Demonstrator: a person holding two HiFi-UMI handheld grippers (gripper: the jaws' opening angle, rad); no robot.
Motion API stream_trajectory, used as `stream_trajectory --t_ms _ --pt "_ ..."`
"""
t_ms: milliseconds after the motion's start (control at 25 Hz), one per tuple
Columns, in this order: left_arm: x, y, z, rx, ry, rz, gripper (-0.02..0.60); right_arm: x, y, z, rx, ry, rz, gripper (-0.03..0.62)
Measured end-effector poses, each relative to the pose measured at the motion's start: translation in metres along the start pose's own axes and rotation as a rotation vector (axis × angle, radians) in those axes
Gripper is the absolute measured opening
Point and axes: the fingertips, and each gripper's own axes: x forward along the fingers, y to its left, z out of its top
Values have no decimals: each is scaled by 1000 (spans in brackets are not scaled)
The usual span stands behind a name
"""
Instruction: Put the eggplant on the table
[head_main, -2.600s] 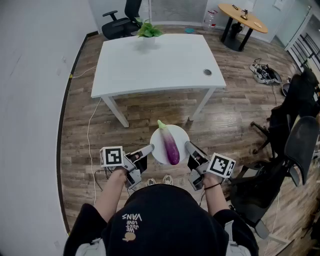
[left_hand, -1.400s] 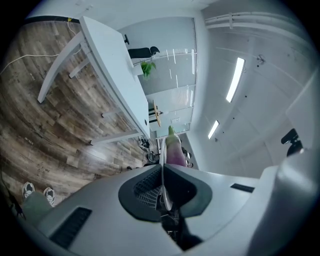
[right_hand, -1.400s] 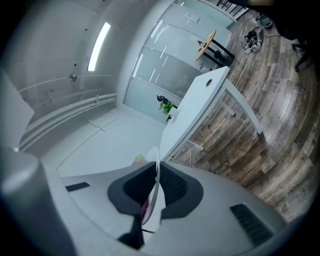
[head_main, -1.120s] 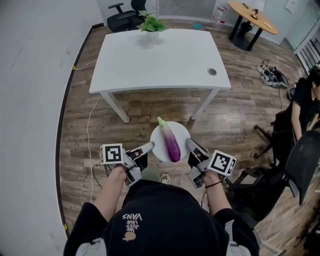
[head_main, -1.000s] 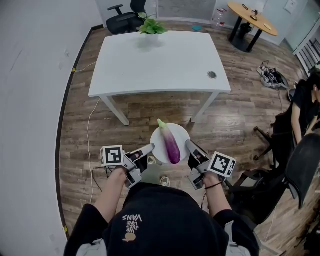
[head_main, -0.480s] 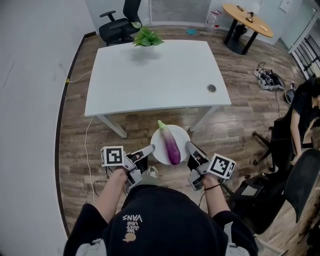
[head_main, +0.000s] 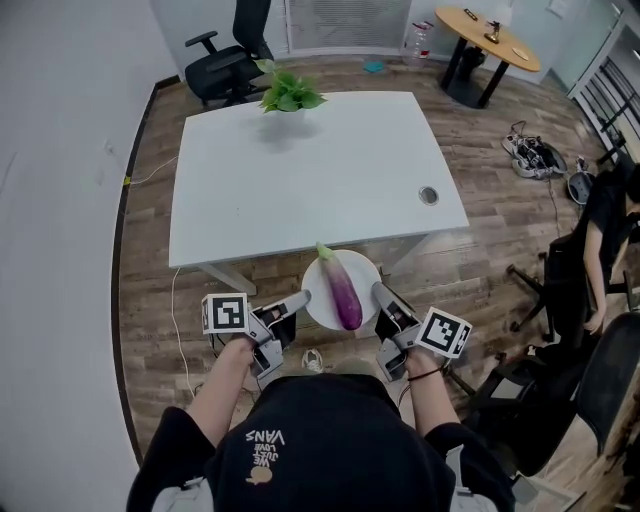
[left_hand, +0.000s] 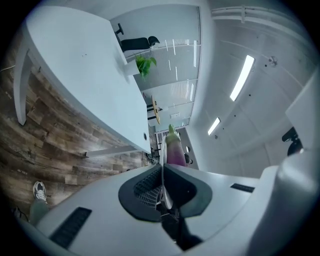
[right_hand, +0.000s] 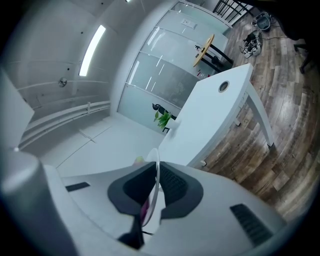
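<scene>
A purple eggplant (head_main: 342, 289) with a green stem lies on a round white plate (head_main: 366, 267), held in the air just before the near edge of the white table (head_main: 300, 170). My left gripper (head_main: 303, 297) is shut on the plate's left rim and my right gripper (head_main: 376, 290) is shut on its right rim. In the left gripper view the plate (left_hand: 162, 165) shows edge-on between the jaws, with the eggplant (left_hand: 174, 150) beyond. The right gripper view has the plate's rim (right_hand: 156, 172) pinched between the pads, and the table (right_hand: 210, 117) stretches ahead.
A potted green plant (head_main: 285, 93) stands at the table's far edge, and a cable hole (head_main: 429, 195) sits near its right side. A black office chair (head_main: 222, 62) stands behind the table. A round wooden table (head_main: 490, 38) is far right. Black chairs (head_main: 585, 350) crowd the right.
The plate with the eggplant has been carried forward, from over the wooden floor up to the table's near edge. Both grippers keep the same hold on the rim.
</scene>
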Motion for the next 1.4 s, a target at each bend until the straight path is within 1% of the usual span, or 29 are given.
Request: stream_trajectory --t_ms 40,160,240,280,400,480,560,680,760,840,920,1040,1160,1280,1400 --pt "2 1 6 3 5 2 21 5 0 3 5 -5 7 35" --pt "14 3 18 -1 16 -4 21 10 -8 17 -1 -10 -22 35" --pt "22 4 24 -10 17 -5 21 17 -8 27 5 -10 8 35" --pt "26 6 29 -13 15 -2 21 21 -10 32 6 -6 10 35" --pt "40 7 46 -25 2 -3 21 30 -24 50 -7 14 -38 35" --pt "51 5 55 -39 -10 -18 21 37 -27 62 -13 28 -34 35" --pt "59 5 64 -34 -21 -9 21 44 -30 76 -9 42 -28 35" --pt "74 -2 80 -53 -44 -24 21 57 -29 98 -19 58 -6 35" --pt "84 -4 89 -49 -59 -23 21 63 -31 110 -34 74 12 35" --pt "92 -1 96 -29 -69 -4 21 67 -35 121 -36 86 20 35" --pt "99 2 104 -11 -75 13 21 70 -42 130 -40 98 -5 35" --pt "108 4 114 -16 -86 14 21 76 -49 143 -52 119 -19 35" --pt "116 7 127 -24 -90 15 21 85 -58 153 -59 125 -55 35" --pt "121 12 142 -34 -77 11 21 101 -59 159 -36 112 -36 35" --pt "126 18 159 -24 -59 20 21 113 -66 168 -33 94 -50 35"
